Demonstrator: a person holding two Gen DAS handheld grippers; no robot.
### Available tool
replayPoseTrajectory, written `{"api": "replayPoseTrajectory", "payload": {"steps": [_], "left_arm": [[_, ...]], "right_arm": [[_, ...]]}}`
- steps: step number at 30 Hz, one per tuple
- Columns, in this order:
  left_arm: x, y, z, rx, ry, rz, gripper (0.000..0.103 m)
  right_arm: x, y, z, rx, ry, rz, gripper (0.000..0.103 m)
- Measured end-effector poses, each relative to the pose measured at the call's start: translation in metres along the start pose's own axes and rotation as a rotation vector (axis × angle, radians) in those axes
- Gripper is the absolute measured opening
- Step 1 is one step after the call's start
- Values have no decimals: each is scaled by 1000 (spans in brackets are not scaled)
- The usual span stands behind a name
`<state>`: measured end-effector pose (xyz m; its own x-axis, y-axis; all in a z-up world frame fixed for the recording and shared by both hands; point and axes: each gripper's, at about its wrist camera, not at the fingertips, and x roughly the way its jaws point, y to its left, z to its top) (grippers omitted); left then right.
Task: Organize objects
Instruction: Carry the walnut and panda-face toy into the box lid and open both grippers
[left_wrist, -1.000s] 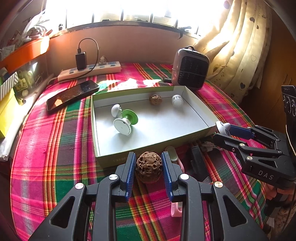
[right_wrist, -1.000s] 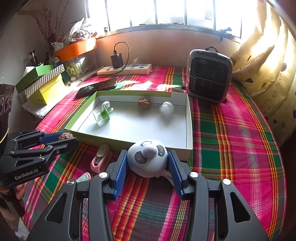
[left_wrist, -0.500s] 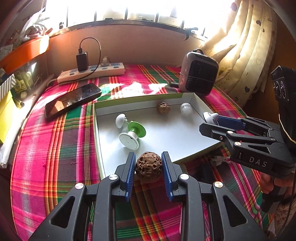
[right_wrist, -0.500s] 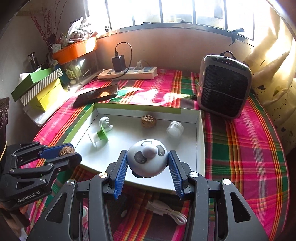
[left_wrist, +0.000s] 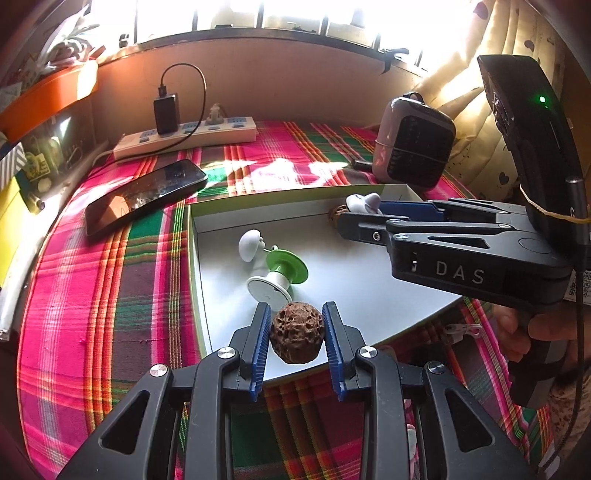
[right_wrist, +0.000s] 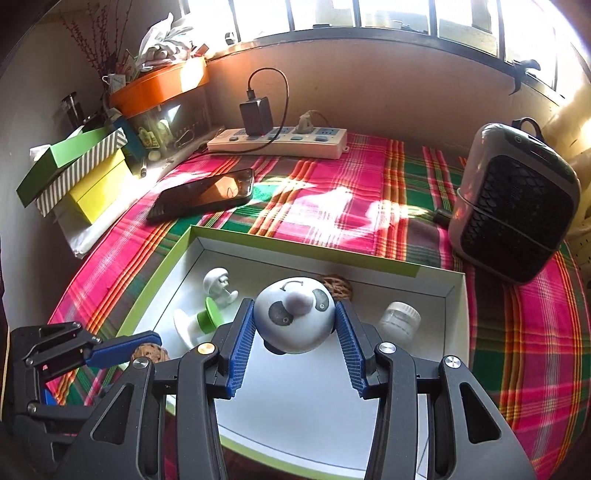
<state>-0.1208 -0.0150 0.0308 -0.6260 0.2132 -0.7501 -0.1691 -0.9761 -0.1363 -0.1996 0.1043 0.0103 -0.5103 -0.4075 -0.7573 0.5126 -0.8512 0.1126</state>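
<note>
My left gripper (left_wrist: 297, 334) is shut on a brown wrinkled walnut (left_wrist: 296, 336) and holds it over the near left part of the white box (left_wrist: 369, 291). My right gripper (right_wrist: 294, 325) is shut on a white panda-face ball (right_wrist: 294, 319) and holds it above the middle of the box (right_wrist: 306, 417). The box holds a white figurine (right_wrist: 218, 286), a green-and-white spool (right_wrist: 201, 321), a second walnut (right_wrist: 338, 287) and a small clear jar (right_wrist: 399, 319). The right gripper also shows in the left wrist view (left_wrist: 364, 212), reaching across the box.
A black phone (right_wrist: 205, 194) lies behind the box on the plaid cloth. A power strip (right_wrist: 279, 142) with a charger is by the wall. A small heater (right_wrist: 517, 205) stands at back right. Stacked boxes (right_wrist: 77, 171) sit at left.
Both grippers have moved forward with their loads, from in front of the box's near edge to over its inside. Neither has opened.
</note>
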Motion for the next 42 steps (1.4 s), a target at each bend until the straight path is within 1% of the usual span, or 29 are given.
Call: {"api": "replayPoseTrajectory", "payload": {"steps": [10,24,42], "left_arm": [[15,6,1,-7,39,15,26],[20,7,3,4,33,15,27],[20,7,2,7,32,17,27]], "right_arm": [[25,10,13,-42,29,22,46],[46,19,18,-57,84,13,46],[54,26,20,-69,112,1,46]]}}
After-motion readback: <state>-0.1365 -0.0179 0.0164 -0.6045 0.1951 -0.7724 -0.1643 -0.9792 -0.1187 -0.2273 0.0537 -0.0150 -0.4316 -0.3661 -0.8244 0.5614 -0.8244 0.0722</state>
